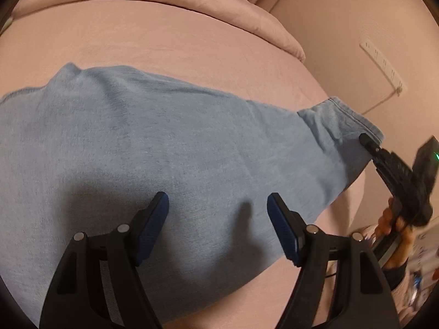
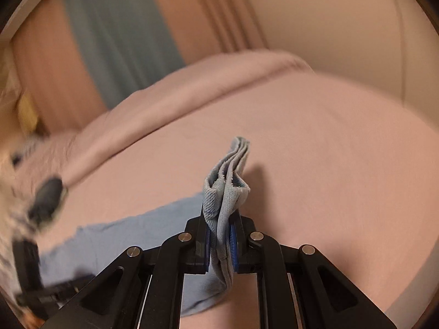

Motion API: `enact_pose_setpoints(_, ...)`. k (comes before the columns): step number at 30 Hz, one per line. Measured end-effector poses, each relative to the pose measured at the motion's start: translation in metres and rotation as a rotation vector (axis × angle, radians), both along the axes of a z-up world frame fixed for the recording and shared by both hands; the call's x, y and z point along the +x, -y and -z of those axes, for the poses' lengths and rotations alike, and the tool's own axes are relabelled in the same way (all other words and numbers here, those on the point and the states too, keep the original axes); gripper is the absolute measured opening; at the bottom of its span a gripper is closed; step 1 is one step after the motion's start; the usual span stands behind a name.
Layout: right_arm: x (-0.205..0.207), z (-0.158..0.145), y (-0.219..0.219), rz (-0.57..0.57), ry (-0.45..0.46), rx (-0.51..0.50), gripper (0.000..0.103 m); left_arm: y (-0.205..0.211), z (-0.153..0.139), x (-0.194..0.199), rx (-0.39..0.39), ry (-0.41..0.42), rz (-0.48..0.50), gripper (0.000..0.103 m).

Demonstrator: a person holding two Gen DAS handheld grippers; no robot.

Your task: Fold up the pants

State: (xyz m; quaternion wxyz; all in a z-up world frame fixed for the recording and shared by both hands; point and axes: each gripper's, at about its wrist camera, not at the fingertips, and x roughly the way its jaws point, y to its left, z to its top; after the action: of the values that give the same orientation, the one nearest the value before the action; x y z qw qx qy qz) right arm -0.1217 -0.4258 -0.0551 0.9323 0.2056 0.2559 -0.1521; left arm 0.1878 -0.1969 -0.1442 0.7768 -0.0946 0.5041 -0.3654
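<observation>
The pants [image 1: 153,142], light blue denim, are lying spread across a pink bed sheet [image 1: 192,44], running from the left edge of the left wrist view toward the right, where the hem end [image 1: 343,120] is reaching the edge of the bed. The cloth is lying mostly flat, with shallow creases near its upper left.

The right gripper [image 2: 219,235] is pinching the hem end of the pants [image 2: 227,181]: its blue pads [image 2: 233,244] are pressing on the bunched denim from both sides, and several stacked layers are standing up past the fingertips. In the left wrist view the same right gripper [image 1: 366,138] is appearing at the right, its tip meeting the hem, with a hand [image 1: 392,219] wrapping around its handle.

The left gripper [image 1: 218,200] is hovering over the middle of the pants with its jaws standing wide apart; nothing is sitting between its blue pads [image 1: 153,219], and whether they are touching the cloth cannot be told.

A folded pink blanket [image 1: 164,2] is lying along the far side of the bed. A white power strip [image 1: 382,64] is mounted on the wall at the right. In the right wrist view, blurred curtains [image 2: 115,33] are hanging behind the bed
</observation>
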Motion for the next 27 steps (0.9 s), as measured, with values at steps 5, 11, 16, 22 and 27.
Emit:
enact_pose_setpoints(5,0.022,-0.011,-0.077,-0.198,-0.005,-0.216,0.013,-0.032,-0.001,0.006,-0.183,-0.108,-0.071,0.074)
enact_pose_setpoints(11,0.051,0.022,-0.142,-0.371,-0.054,-0.235,0.013,-0.051,0.005,0.012,-0.409,-0.239,-0.121,0.086)
enact_pose_setpoints(16,0.051,0.045,-0.179,-0.461,-0.055,-0.249,0.013,-0.033,0.012,0.017,-0.436,-0.290,-0.098,0.086)
enact_pose_setpoints(22,0.038,0.041,-0.205,-0.560,-0.016,-0.320,0.013,-0.041,0.001,0.030,-0.413,-0.254,-0.119,0.041)
enact_pose_setpoints(27,0.039,0.044,-0.232,-0.628,-0.018,-0.408,0.013,-0.070,-0.002,0.031,-0.320,-0.160,-0.214,0.014)
